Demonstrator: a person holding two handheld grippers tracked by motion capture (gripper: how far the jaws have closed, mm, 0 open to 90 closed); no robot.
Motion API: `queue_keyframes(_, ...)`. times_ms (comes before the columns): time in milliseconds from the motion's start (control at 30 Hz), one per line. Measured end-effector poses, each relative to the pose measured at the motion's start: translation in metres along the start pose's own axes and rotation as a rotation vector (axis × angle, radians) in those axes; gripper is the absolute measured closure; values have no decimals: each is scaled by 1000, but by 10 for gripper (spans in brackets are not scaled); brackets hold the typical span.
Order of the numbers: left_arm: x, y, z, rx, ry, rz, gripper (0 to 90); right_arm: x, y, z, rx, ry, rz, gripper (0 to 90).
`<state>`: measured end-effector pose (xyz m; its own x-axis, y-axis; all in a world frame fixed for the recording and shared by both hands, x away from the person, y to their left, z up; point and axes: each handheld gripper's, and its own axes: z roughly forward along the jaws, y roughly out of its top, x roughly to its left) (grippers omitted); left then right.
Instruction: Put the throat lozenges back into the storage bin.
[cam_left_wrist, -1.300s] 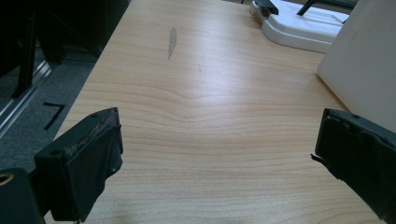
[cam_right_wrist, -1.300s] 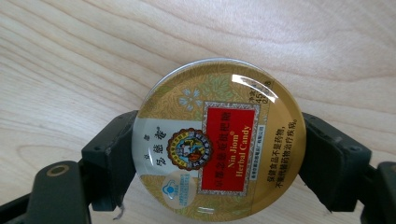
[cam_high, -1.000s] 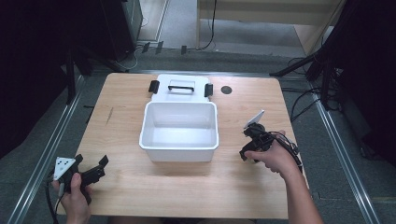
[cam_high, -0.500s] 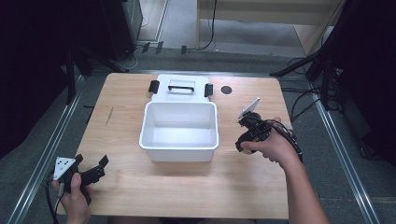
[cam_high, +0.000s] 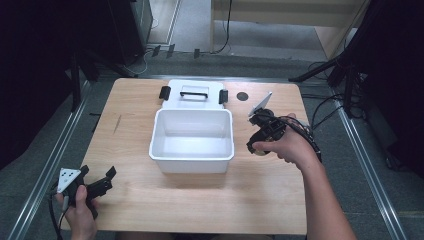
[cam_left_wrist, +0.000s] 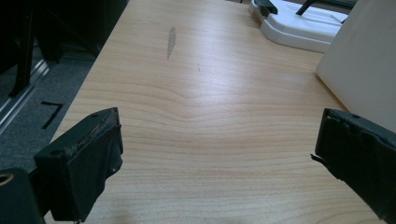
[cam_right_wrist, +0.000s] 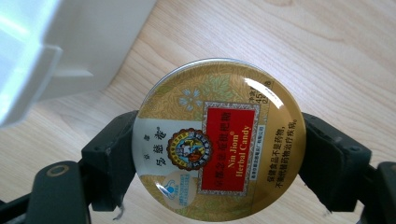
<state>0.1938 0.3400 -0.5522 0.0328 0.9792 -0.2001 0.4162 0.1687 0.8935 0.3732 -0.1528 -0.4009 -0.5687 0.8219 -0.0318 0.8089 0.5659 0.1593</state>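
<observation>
My right gripper (cam_right_wrist: 219, 154) is shut on a round gold candy tin (cam_right_wrist: 219, 140) with a red label, a black jaw pressing each side of it. In the high view that gripper (cam_high: 257, 147) hangs above the table just right of the white bin (cam_high: 192, 137), and the tin (cam_high: 258, 151) peeks out below the hand. The bin's corner (cam_right_wrist: 42, 60) shows at the upper left of the right gripper view. My left gripper (cam_high: 102, 182) rests at the table's near left corner, open, with only bare wood between its jaws (cam_left_wrist: 210, 154).
The bin's white lid (cam_high: 194, 94) with black latches and handle lies flat behind the bin. A small dark round mark (cam_high: 242, 96) sits on the table to the lid's right. Wooden tabletop (cam_high: 200, 200) stretches in front of the bin. Cables trail past the table's right edge.
My right gripper has risen with the tin and moved slightly toward the bin. The left gripper has stayed where it was.
</observation>
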Motion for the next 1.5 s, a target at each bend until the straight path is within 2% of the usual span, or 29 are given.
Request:
queue_keyframes(400, 0, 0, 0, -1, -3, -4, 16, 16, 20, -20, -1, 2, -45, 205)
queue_keyframes(600, 0, 0, 1, -2, -5, -6, 16, 26, 29, -25, -2, 1, -62, 205)
queue_keyframes(767, 0, 0, 1, 0, -6, -4, 16, 32, 35, -27, -12, -9, -109, 205)
queue_keyframes(933, 0, 0, 1, 2, -7, -4, 16, 41, 40, -33, -64, 9, -160, 205)
queue_keyframes(1167, 0, 0, 1, 3, -6, -2, 16, 52, 49, -36, -66, -13, -216, 205)
queue_keyframes(1500, 0, 0, 1, 3, -7, -4, 16, 71, 61, -31, -105, -13, -375, 205)
